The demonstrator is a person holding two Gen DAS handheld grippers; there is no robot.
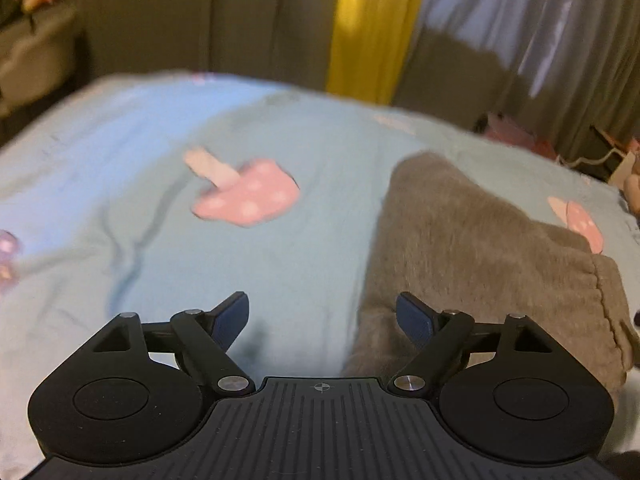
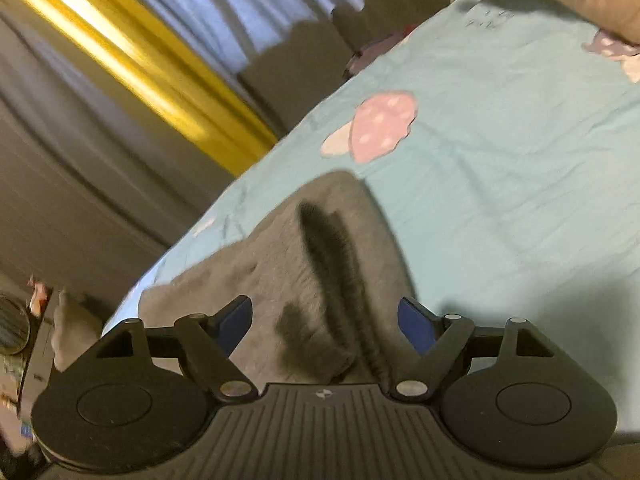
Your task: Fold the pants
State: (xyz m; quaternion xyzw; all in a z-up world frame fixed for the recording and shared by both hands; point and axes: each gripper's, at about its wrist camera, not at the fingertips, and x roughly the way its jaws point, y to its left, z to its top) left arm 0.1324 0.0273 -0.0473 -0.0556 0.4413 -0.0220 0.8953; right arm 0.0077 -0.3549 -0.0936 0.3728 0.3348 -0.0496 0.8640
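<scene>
I can read no brand, label or writing anywhere: the only mark on either claw body is a small round crosshair emblem, and some faint dark scribbles on the sheet near the far edge in my right view are too small to make out.

My left claw (image 1: 322, 318) tilts down toward the bed (image 1: 120, 184), its blue pads (image 1: 230, 318) spread wide with nothing between them. One pad hangs over the bare light blue sheet, the other over the near edge of the pants (image 1: 480, 248).

The pants are grey and fleecy, lying bunched on the bed. In the left view a gathered hem or waistband shows on the side of the pants away from the pink mushroom print (image 1: 248, 192).

My right claw (image 2: 325, 322) also points down at a slant, and the view is rolled so the bed runs diagonally. Its jaws stand wide apart; the pants (image 2: 304, 264) lie below and between the pads without either pad pressing on them. Two dark fuzzy stripes run along the pants here. Beyond the pants sits another pink mushroom print (image 2: 380, 126).

Behind the bed hang grey and yellow curtains (image 1: 372, 28).
</scene>
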